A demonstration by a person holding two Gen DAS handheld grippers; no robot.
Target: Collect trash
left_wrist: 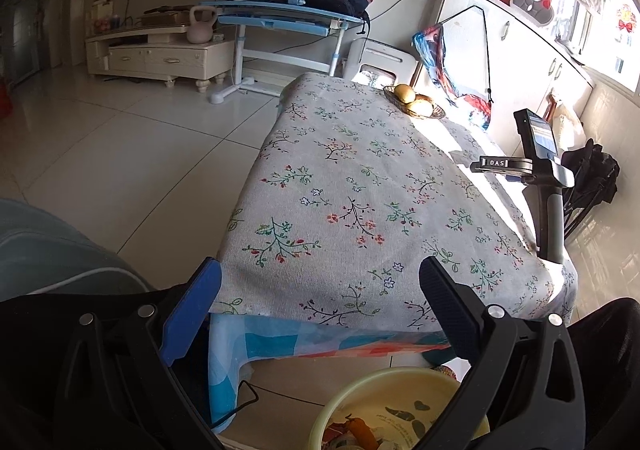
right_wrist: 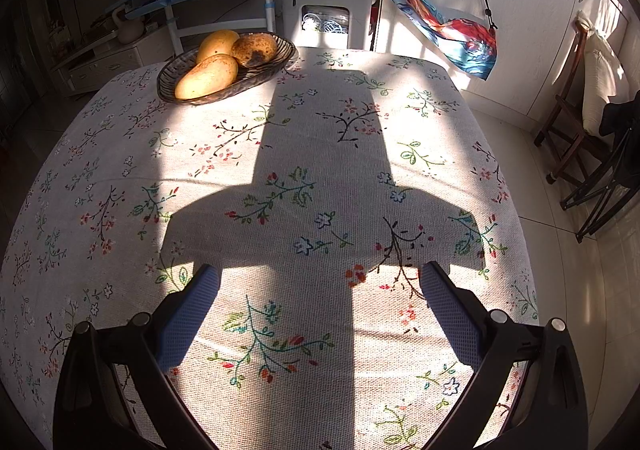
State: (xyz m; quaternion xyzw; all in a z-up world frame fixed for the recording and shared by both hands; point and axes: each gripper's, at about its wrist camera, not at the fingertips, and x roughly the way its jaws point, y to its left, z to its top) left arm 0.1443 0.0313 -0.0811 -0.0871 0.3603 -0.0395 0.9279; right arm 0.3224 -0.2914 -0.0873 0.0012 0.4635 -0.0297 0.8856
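A yellow bin [left_wrist: 368, 382] with scraps of trash inside stands on the floor at the near end of the table, below my left gripper [left_wrist: 320, 282]. The left gripper is open and empty, held above the table's near edge. My right gripper [right_wrist: 320, 286] is open and empty, hovering over the floral tablecloth [right_wrist: 320, 178]. In the left wrist view the right gripper's handle and mounted phone [left_wrist: 540, 154] show at the table's right side. No loose trash shows on the tablecloth [left_wrist: 360, 178].
A glass dish with three mangoes [right_wrist: 224, 66] sits at the table's far end, also in the left wrist view [left_wrist: 416, 100]. A blue desk [left_wrist: 280, 16], a white cabinet [left_wrist: 160, 54], a wooden chair [right_wrist: 576, 106] and a folded black frame [left_wrist: 588, 182] stand around the table.
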